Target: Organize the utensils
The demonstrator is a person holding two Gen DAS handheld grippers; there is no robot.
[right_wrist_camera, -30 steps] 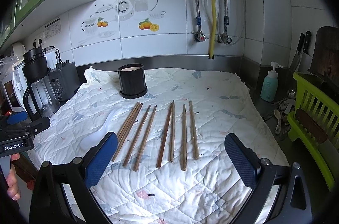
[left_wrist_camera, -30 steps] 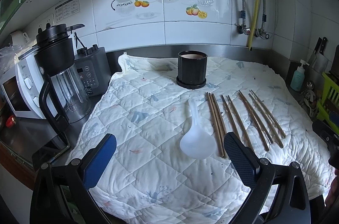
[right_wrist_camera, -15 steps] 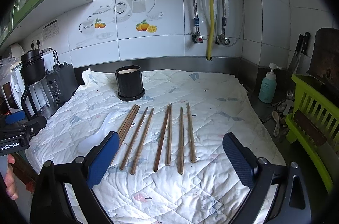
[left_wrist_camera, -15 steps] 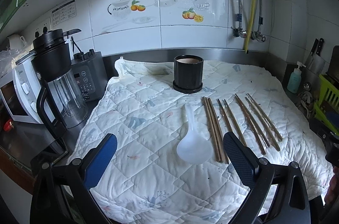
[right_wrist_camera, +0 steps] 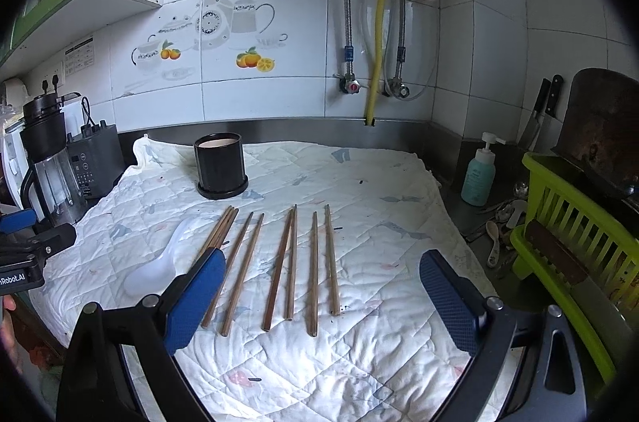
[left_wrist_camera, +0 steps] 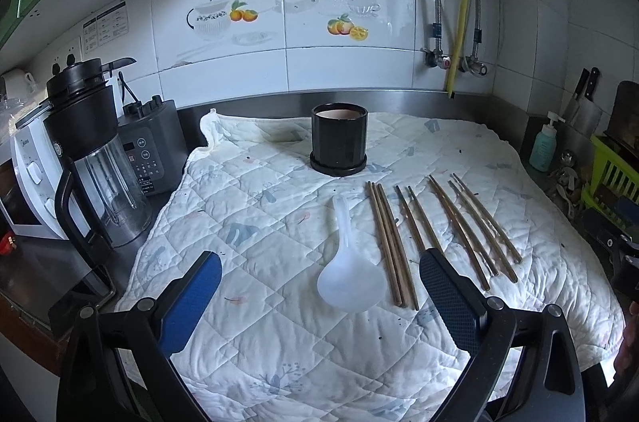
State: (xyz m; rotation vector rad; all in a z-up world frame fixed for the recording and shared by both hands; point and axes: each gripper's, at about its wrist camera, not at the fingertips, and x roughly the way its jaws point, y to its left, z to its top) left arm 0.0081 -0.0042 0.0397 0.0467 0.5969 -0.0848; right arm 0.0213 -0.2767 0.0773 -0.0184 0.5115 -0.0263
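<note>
Left wrist view: the left gripper (left_wrist_camera: 317,296) hovers with fingers spread wide and empty above a quilted cloth (left_wrist_camera: 247,222). A white plastic spoon (left_wrist_camera: 349,272) lies beside wooden chopsticks (left_wrist_camera: 391,242), with a black holder (left_wrist_camera: 338,138) behind and a blender (left_wrist_camera: 90,158) at the left.

Right wrist view: the right gripper (right_wrist_camera: 319,296), fingers also apart and empty, faces the chopsticks (right_wrist_camera: 291,262); a green rack (right_wrist_camera: 579,262) stands at the right.

Black claw (left_wrist_camera: 319,286) frames (blue pads (left_wrist_camera: 191,300))

"nRobot.AI" on left gripper (right_wrist_camera: 24,250)
</note>
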